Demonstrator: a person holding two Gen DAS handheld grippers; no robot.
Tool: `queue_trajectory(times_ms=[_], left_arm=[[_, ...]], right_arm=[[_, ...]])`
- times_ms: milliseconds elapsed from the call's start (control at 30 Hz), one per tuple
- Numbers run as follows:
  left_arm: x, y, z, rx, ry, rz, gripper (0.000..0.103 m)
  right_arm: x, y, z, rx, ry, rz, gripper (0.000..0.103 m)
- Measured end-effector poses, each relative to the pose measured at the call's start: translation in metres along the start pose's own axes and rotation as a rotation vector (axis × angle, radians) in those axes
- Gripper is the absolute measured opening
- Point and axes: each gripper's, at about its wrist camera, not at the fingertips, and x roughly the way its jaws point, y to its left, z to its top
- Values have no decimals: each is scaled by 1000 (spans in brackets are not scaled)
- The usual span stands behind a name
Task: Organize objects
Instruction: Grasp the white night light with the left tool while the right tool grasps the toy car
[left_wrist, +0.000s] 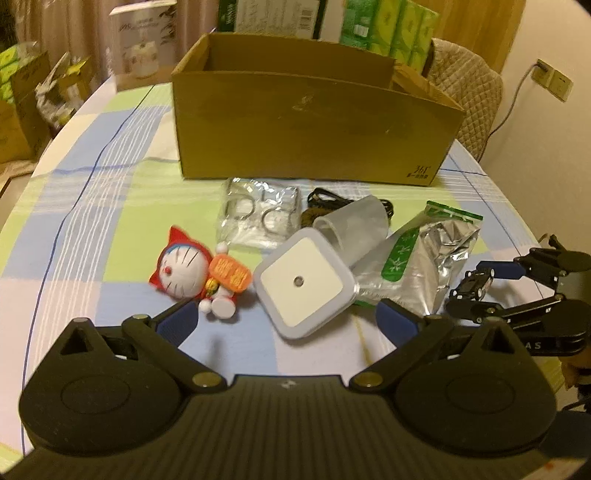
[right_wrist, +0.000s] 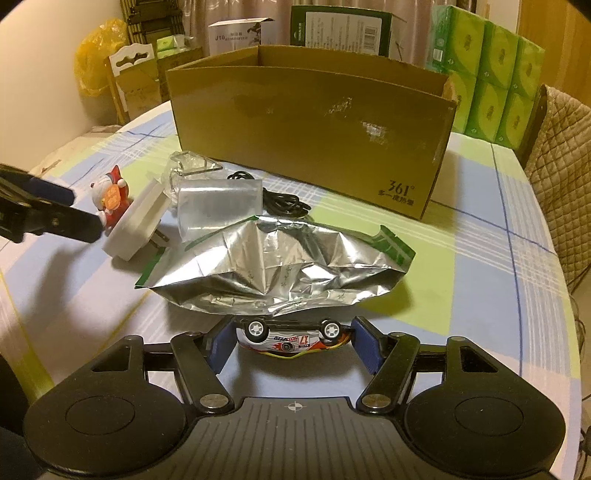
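Two hand-held grippers work over a desk (right_wrist: 480, 258) covered in a checked cloth of blue, green and white. The left hand-held gripper (left_wrist: 284, 317) stands wide open, its blue pads on either side of a white square night light (left_wrist: 304, 282) that leans against a frosted plastic cup (left_wrist: 354, 225) lying on its side; neither pad presses on the light. The right hand-held gripper (right_wrist: 291, 341) has its blue pads at the two ends of a small toy race car (right_wrist: 291, 336), which lies on its side with its wheels facing up toward the camera; the left pad looks to be against the car and the right pad just beside it, so whether it truly grips I cannot tell. Just beyond the car lies a crumpled silver foil pouch (right_wrist: 280, 273) with green edging. Left of the night light sits a red-hooded cat figurine (left_wrist: 192, 267) holding an orange sign. Further back are a clear packet of metal rings (left_wrist: 258, 212) and a coiled black cable (left_wrist: 332, 197). Behind them all stands an open brown cardboard box (right_wrist: 314, 136), with green tissue packs (right_wrist: 491, 74) stacked behind it.
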Motion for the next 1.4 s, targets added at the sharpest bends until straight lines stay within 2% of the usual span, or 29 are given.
queue_trajectory(times_ms=[200,300,500,567,700,800,933,1000,1133,1300,1400], left_arm=[[14,-13,12,228,14,-38,88],[24,-18,18,342,35,-55,88],[40,-20,27,497,90,-107,88],[47,-18,32,507,116,-128,85],[56,-16,37,501,167,-181,69],[57,-20,38,490,187,-163,69],[53,-22,38,361,237,-160,69],[50,-24,34,339,244,-154,69],[47,-29,26,383,208,-179,77],[45,-34,20,475,195,-188,76],[45,-33,20,494,204,-187,71]], right_arm=[[-5,-2,3,-18,5,2,64],[-5,-2,5,-19,4,3,64],[-4,-4,7,-14,6,-1,64],[-3,-5,8,-12,6,-1,64],[-3,-7,7,1,9,-1,64],[-3,-7,6,11,13,0,64],[-5,-10,6,35,15,-5,64],[-7,-10,6,36,11,-6,64],[-13,-11,7,39,5,-10,64],[-13,-15,6,56,9,-16,64],[-12,-15,6,64,13,-18,64]])
